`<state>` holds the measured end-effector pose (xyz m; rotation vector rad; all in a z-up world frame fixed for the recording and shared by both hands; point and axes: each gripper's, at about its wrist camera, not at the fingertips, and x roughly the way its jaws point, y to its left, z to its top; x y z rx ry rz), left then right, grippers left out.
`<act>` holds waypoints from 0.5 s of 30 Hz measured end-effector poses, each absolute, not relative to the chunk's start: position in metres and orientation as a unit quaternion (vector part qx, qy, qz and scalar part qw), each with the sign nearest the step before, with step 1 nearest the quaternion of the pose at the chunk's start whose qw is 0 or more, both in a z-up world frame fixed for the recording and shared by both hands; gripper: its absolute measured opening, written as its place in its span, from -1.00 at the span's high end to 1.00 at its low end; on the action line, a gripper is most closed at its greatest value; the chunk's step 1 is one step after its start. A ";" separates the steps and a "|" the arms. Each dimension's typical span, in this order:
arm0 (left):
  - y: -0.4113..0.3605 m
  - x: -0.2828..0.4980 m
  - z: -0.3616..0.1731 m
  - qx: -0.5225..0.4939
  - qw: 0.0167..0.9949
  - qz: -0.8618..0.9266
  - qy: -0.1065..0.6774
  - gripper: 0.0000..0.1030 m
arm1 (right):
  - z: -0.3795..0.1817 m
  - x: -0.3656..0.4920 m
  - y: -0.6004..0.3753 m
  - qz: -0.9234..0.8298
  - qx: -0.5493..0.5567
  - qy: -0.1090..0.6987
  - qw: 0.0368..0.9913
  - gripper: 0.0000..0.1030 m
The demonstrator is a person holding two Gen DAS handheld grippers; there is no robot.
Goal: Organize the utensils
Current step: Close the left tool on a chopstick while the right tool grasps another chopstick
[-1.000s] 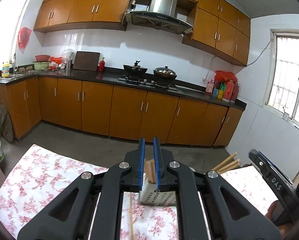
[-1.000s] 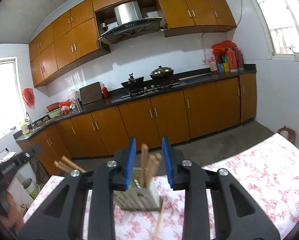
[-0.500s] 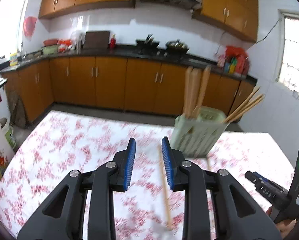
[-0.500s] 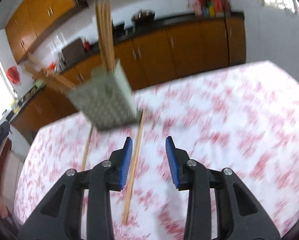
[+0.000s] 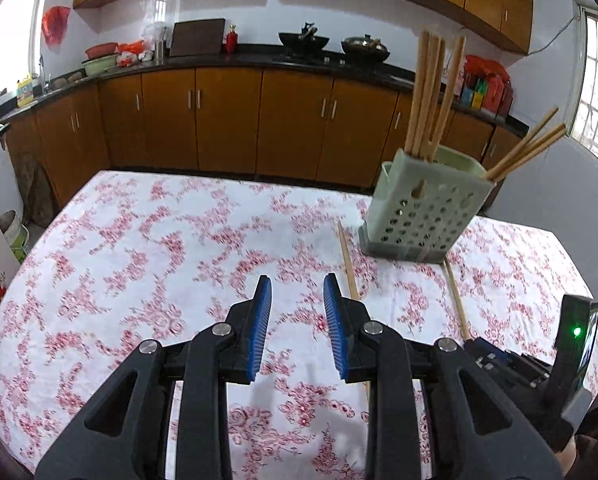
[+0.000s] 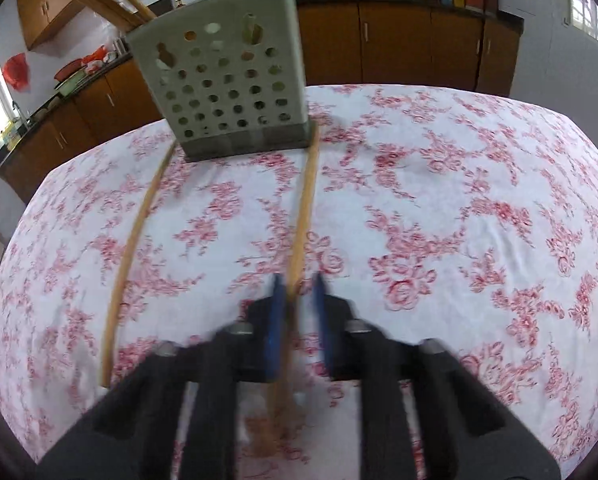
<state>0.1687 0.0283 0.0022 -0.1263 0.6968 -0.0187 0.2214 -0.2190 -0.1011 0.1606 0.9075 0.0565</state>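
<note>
Chopstick (image 6: 305,200) lies lengthwise toward the holder (image 6: 227,80), near end pinched by right hand-held gripper (image 6: 298,278); left hand-held gripper (image 5: 298,280) spread, empty.

Bright daylight from side windows (image 5: 597,92), fisheye bending at edges, and motion blur smearing the right view.

Two chopsticks (image 6: 305,200) (wooden) flank the upright holder (image 6: 227,92).
</note>
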 end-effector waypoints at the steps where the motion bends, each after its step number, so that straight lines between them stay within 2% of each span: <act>1: 0.025 0.170 -0.001 -0.061 0.936 -0.013 0.346 0.46 | -0.101 0.223 -0.225 0.027 0.086 0.438 0.894 0.84; 11: -0.003 0.178 -0.035 -0.050 0.919 -0.047 0.388 0.46 | -0.101 0.244 -0.310 -0.075 0.142 0.432 0.888 0.84; 15: -0.013 0.183 -0.048 -0.051 0.911 -0.054 0.406 0.46 | -0.102 0.243 -0.306 -0.058 0.114 0.431 0.893 0.84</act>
